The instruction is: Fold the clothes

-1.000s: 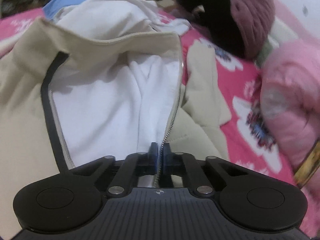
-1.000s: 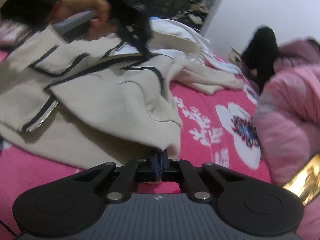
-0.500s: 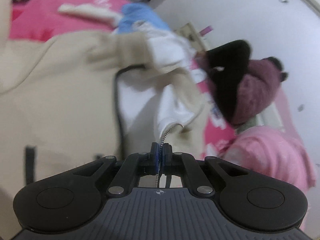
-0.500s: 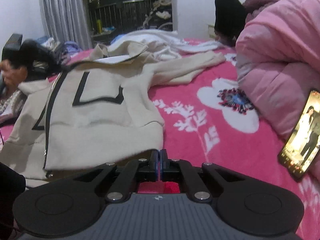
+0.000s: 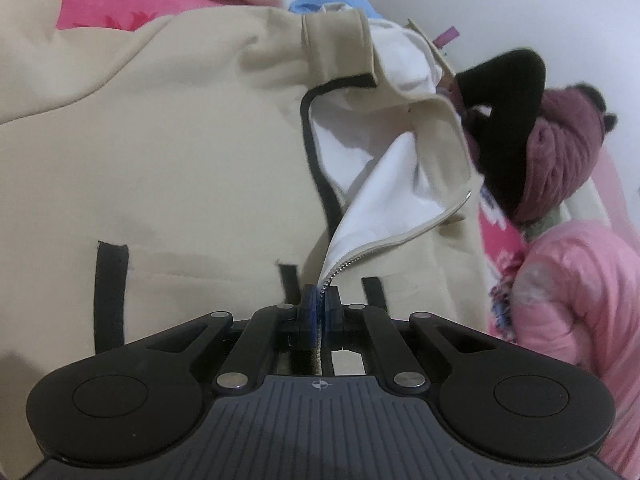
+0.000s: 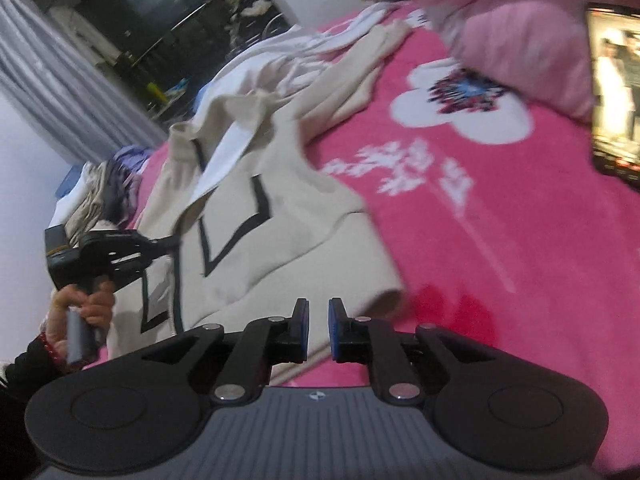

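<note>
- A pink floral bed cover (image 6: 500, 240) is carrying the cream jacket (image 5: 160, 160).
- The left tongs (image 5: 320, 304) are pinching the jacket's zipper edge (image 5: 384, 240).
- The right tongs (image 6: 318, 320) are hovering slightly parted over the jacket's hem, holding nothing.

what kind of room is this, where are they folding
Most likely a bedroom: the cream jacket lies on a bed's pink floral blanket, beside a bunched pink quilt, with grey curtains at a dark window behind. The left gripper pinches the jacket's zipper edge.
</note>
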Tool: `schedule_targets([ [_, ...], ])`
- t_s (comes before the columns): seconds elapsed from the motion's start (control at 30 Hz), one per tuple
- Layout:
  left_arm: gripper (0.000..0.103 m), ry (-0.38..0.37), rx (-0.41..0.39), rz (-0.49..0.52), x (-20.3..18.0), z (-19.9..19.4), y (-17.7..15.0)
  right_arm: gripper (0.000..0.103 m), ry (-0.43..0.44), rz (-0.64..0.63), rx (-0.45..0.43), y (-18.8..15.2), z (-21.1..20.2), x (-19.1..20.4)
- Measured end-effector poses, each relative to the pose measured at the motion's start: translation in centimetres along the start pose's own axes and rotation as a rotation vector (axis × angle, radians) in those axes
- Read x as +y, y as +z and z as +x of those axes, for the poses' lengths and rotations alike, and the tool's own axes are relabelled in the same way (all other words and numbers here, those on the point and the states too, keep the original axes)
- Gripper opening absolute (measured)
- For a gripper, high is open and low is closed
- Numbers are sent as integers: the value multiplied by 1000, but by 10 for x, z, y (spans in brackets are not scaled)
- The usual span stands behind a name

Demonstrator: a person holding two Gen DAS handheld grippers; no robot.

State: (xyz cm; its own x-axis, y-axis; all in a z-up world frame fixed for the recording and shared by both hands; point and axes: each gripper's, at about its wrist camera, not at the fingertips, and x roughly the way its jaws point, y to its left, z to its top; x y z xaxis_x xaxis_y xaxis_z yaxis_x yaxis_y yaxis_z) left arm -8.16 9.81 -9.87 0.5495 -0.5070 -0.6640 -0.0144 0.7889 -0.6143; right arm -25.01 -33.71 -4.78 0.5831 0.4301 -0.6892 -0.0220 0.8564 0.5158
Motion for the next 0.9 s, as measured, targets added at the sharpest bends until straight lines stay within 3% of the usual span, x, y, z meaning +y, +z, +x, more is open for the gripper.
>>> schedule_targets([
  [0.07, 2, 16, -2, 38, -2, 4, -2, 22, 27, 10, 5, 10, 12, 7],
  [0.13, 2, 29, -11, 91, -6, 6, -3, 27, 108, 78, -21, 35, 26, 10],
  [0.23, 2, 41, -27, 146, -9, 6, -6, 45, 243, 184, -48, 82, 58, 14],
  [0.3, 2, 46, -35, 164, -9, 8, -8, 52, 271, 207, -51, 112, 89, 21],
  [0.47, 2, 40, -41, 197, -6, 9, -11, 56, 186, 128, -43, 171, 176, 52],
  [0.53, 2, 34, -39, 228, -7, 9, -11, 56, 110, 75, -33, 182, 208, 63],
  [0.6, 2, 28, -32, 271, -7, 10, -11, 57, 93, 52, -17, 189, 236, 65],
  [0.67, 3, 16, -15, 319, -8, 12, -9, 52, 103, 16, -11, 191, 252, 70],
  [0.73, 3, -14, 14, 347, -6, 11, -4, 35, 113, -33, -16, 191, 261, 75],
  [0.77, 3, -44, 28, 341, -4, 7, 1, 17, 121, -61, -28, 191, 260, 78],
  [0.8, 4, -73, 42, 334, -1, 4, 7, 10, 130, -89, -40, 191, 260, 81],
  [0.9, 6, -158, -24, 266, 11, -16, 32, 8, 202, -124, -72, 194, 246, 84],
])
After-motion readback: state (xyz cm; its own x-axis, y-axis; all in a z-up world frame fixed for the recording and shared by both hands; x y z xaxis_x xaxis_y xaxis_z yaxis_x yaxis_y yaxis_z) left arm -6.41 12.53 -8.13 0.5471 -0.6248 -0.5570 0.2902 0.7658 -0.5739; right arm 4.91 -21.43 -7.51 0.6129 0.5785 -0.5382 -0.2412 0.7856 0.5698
